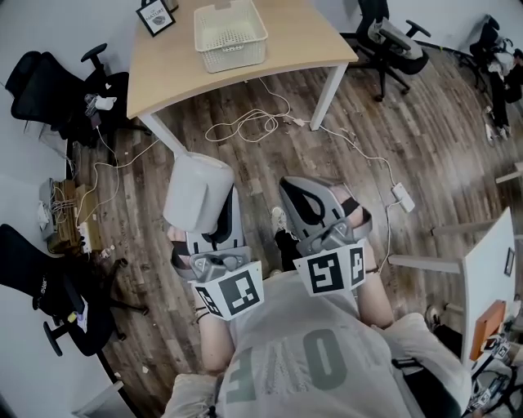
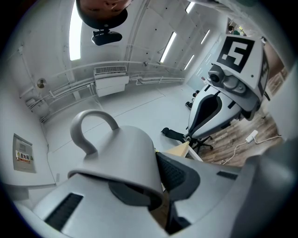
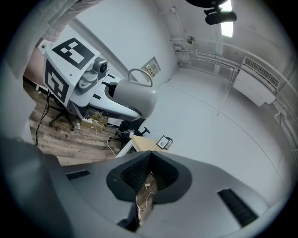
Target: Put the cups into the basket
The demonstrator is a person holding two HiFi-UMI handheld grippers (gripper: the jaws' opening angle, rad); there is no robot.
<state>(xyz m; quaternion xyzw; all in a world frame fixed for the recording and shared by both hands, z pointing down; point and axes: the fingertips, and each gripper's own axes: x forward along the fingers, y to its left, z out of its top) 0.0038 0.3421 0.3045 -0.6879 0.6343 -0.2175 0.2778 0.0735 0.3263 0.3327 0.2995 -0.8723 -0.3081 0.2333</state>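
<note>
The left claw (image 2: 158, 186) is clenched on a pale grey mug (image 2: 121, 153). Its pads press on the mug's wall near the mouth, which faces back toward the claw. The loop handle sticks out on the far side at 11 o'clock in the left gripper view. From the head view the left claw (image 1: 214, 214) carries the mug (image 1: 198, 192) in the air over the floor (image 1: 384, 139), with the mug's closed bottom turned up and forward. The mug is plain, smooth and unmarked. Just beside it at 3 o'clock, the right claw (image 1: 296, 194) has its jaws drawn together on nothing, and the right gripper view (image 3: 146, 179) shows only a thin slit of floor between the pads. Loose white cables (image 1: 245, 124) lie coiled on the wood-plank floor at 12 o'clock from the claws, and a white power adapter (image 1: 402, 196) lies at 3 o'clock. Beyond the cables stands the table (image 1: 286, 49), a light wooden top on white legs. A white perforated basket (image 1: 231, 55) sits on it at 12 o'clock, well apart from the mug, with its slotted bottom bare. A small picture frame (image 1: 155, 16) stands on the table's corner at 11 o'clock. Black office chairs stand at 10 o'clock (image 1: 49, 90) and 1 o'clock (image 1: 392, 45).
</note>
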